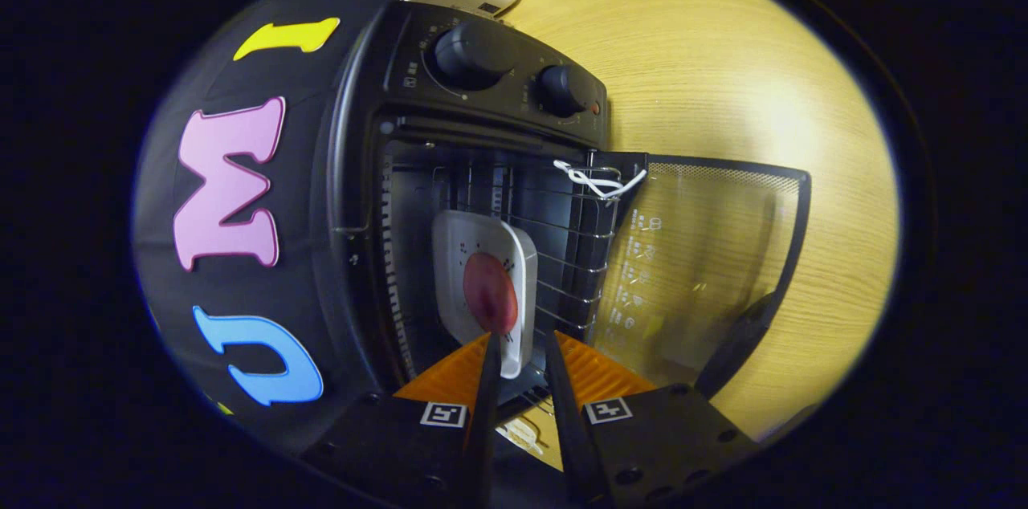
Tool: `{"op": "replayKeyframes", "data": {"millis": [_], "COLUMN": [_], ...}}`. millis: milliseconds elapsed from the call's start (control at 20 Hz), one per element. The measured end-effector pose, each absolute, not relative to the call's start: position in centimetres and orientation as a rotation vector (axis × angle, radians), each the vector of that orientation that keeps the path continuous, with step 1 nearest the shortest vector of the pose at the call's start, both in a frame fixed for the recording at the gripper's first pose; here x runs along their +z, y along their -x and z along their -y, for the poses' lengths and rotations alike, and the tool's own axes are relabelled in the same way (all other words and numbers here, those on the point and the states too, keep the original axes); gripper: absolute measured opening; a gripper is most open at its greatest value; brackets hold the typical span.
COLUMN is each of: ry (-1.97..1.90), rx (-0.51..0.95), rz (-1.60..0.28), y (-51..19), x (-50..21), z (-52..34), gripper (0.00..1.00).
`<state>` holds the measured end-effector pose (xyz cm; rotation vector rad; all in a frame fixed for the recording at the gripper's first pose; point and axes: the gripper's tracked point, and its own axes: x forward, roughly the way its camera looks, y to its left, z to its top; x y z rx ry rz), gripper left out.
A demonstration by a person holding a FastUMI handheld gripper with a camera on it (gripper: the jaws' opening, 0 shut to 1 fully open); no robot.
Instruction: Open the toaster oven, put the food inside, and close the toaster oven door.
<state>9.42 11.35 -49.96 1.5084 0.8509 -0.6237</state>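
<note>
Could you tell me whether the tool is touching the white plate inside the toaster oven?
Cannot tell. In the gripper view the tool straddles the white square plate's near edge, but contact isn't plainly visible.

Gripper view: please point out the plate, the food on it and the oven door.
plate (458,244): gripper view, bare part of its face.
food (490,292): gripper view, middle of the reddish piece.
oven door (707,252): gripper view, glass pane of the open door.

Plate (482,252) with food (490,292) inside open toaster oven (361,172), hand-held gripper (522,348) fingers clamping its rim.
</note>
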Motion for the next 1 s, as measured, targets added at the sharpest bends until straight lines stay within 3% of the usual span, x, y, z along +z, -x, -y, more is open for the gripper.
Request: {"op": "replayKeyframes", "data": {"millis": [250,300,500,1000], "ry": [-1.22,-1.151,-0.766,-0.156], "rx": [-0.314,-0.261,-0.146,0.029], "rz": [-1.015,-1.033,-1.096,-1.27], "y": [-3.3,-2.4,1.4,8.6], "x": [-45.4,-44.7,-44.7,-49.8], "z": [-14.4,-14.5,-13.1,-13.9], "gripper": [0.39,0.43,0.97,1.0]}}
